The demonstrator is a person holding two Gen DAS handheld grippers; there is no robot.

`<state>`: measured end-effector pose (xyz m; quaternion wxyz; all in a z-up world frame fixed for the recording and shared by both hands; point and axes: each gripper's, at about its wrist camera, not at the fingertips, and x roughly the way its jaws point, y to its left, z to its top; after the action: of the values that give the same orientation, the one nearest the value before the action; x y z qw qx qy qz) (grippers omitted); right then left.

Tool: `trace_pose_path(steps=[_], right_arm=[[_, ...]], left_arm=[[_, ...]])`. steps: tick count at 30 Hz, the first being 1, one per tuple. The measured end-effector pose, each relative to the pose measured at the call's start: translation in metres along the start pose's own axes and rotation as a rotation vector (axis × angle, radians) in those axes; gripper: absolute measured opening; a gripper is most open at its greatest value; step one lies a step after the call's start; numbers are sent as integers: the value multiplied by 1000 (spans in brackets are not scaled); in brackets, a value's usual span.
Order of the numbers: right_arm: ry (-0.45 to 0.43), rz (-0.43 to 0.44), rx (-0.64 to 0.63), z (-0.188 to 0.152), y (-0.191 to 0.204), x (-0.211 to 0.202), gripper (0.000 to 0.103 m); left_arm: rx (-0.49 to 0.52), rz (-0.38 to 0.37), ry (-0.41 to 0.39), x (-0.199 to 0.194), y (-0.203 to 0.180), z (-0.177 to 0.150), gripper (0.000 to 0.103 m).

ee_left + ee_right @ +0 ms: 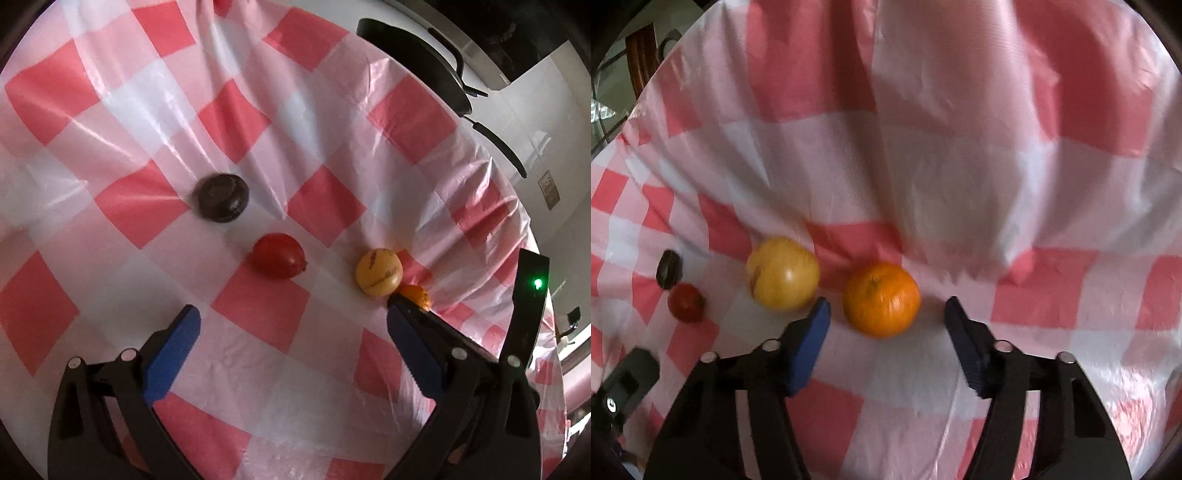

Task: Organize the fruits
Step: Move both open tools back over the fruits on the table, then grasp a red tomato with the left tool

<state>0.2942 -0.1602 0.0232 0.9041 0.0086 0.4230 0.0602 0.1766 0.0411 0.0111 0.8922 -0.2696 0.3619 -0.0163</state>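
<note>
Four fruits lie in a row on the red-and-white checked tablecloth. In the left wrist view: a dark fruit, a red fruit, a yellow fruit and an orange partly hidden behind my fingertip. My left gripper is open and empty, in front of the red fruit. In the right wrist view my right gripper is open with the orange just ahead between its fingertips, not gripped. The yellow fruit, red fruit and dark fruit lie to its left.
A black pan with a long handle sits beyond the table's far right edge. The right gripper's body with a green light shows at right in the left wrist view. The cloth rises in folds behind the fruits.
</note>
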Motion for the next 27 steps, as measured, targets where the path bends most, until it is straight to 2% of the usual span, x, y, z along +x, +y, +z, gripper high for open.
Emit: trace_pose_path(steps=[1,4,10,17,20,22,26,27], right_arm=[[-3,6,5,-1,0,-2,38],[-13,43,65,-15,-7,-13,38],[-114,155,255,-53,-36,-51,38],[-126,205,366,-61,-55,-51,38],[-124,216,355,-63,-58,-55,38],[-117,218,353,-62,-55,-54,38],[-111,224,346,-62,-56,-53,38],[-110,224,346,-62,-56,-53,38]], left_arm=[[5,4,-4,-1,0,0,101],[27,19,-18,-1,-2,2,101],[24,19,-1,3,-2,3,101],[62,62,25,20,-11,12,101],[82,110,37,34,-14,24,90],[124,139,46,42,-19,28,84],[213,204,61,54,-32,29,78],[237,228,65,57,-35,29,72]])
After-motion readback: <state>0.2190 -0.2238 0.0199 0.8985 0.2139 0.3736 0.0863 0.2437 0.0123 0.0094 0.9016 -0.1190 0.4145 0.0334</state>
